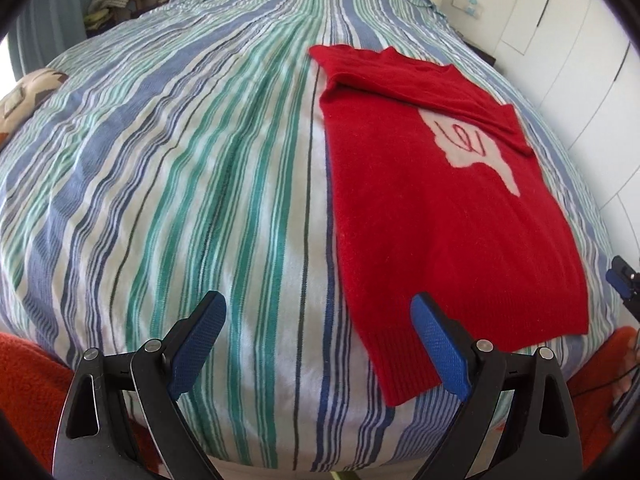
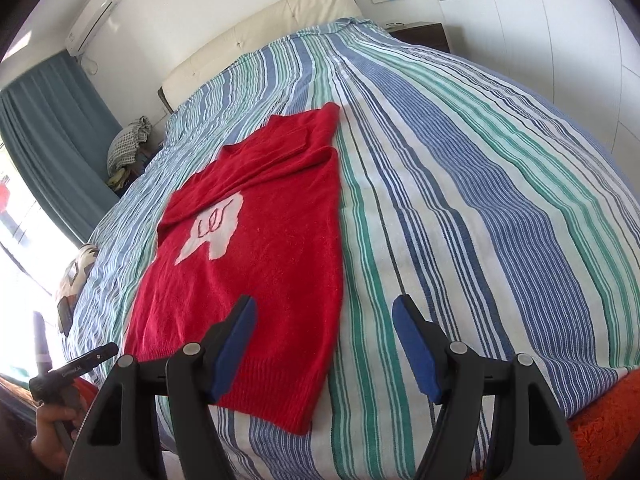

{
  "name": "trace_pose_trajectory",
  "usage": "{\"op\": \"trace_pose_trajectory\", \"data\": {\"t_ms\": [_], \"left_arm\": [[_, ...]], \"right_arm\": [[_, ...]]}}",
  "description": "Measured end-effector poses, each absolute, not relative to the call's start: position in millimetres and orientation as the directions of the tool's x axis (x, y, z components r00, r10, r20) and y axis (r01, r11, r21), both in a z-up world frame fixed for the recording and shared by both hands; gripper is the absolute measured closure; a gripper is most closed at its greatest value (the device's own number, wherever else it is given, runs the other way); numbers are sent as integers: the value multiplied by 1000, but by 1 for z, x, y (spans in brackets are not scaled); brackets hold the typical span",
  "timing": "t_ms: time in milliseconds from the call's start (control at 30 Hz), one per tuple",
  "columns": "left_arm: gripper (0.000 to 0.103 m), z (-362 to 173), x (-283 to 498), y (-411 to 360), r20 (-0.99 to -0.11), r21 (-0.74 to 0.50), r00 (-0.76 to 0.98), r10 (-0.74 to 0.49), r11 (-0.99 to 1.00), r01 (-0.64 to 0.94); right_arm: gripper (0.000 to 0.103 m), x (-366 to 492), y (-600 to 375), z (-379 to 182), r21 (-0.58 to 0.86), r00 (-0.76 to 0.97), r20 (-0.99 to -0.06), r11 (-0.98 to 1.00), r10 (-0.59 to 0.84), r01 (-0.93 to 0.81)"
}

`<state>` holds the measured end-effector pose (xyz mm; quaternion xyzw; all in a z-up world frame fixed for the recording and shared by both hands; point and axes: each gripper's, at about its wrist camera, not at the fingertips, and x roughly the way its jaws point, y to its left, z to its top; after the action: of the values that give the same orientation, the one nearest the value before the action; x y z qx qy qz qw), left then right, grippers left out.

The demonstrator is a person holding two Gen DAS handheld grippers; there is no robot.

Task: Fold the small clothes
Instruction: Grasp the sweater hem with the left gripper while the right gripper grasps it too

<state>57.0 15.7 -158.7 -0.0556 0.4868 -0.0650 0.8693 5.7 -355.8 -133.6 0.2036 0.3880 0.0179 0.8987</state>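
A small red knitted sweater [image 1: 432, 208] with a pale motif lies flat on the striped bedspread [image 1: 180, 184], both sleeves folded in over its chest. In the right wrist view the same red sweater [image 2: 264, 248] lies left of centre. My left gripper [image 1: 320, 312] hovers open over the bedspread just left of the sweater's ribbed hem, its right finger in front of the hem. My right gripper [image 2: 324, 316] is open above the hem's right corner, holding nothing. The left gripper's handle [image 2: 68, 376] shows at lower left, gripped by a hand.
A cream headboard [image 2: 256, 36] stands at the far end of the bed. Folded checked cloth [image 2: 128, 140] lies on a stand by the teal curtain [image 2: 52, 136]. White wardrobe doors [image 1: 580, 60] line the right side. An orange rug [image 2: 600, 428] lies by the bed's near edge.
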Motion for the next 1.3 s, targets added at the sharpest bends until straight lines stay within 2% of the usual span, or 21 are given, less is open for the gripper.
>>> {"op": "trace_pose_trajectory", "data": {"t_ms": [333, 933, 1067, 1200, 1300], "left_arm": [[8, -161, 55, 13, -839, -198, 501, -212, 977, 80], [8, -167, 54, 14, -862, -205, 461, -209, 977, 59], [9, -168, 55, 28, -849, -310, 443, -289, 950, 25], [11, -172, 57, 25, -820, -423, 404, -405, 905, 48], [21, -175, 58, 7, -819, -438, 362, -445, 893, 104]], "right_arm": [[33, 9, -349, -140, 359, 685, -706, 925, 182, 124], [33, 7, -354, -136, 384, 693, -694, 915, 195, 126], [33, 4, -374, -127, 495, 703, -665, 854, 253, 160], [33, 4, -384, -137, 602, 624, -685, 774, 376, 195], [33, 7, -369, -158, 631, 517, -715, 754, 471, 185]]}}
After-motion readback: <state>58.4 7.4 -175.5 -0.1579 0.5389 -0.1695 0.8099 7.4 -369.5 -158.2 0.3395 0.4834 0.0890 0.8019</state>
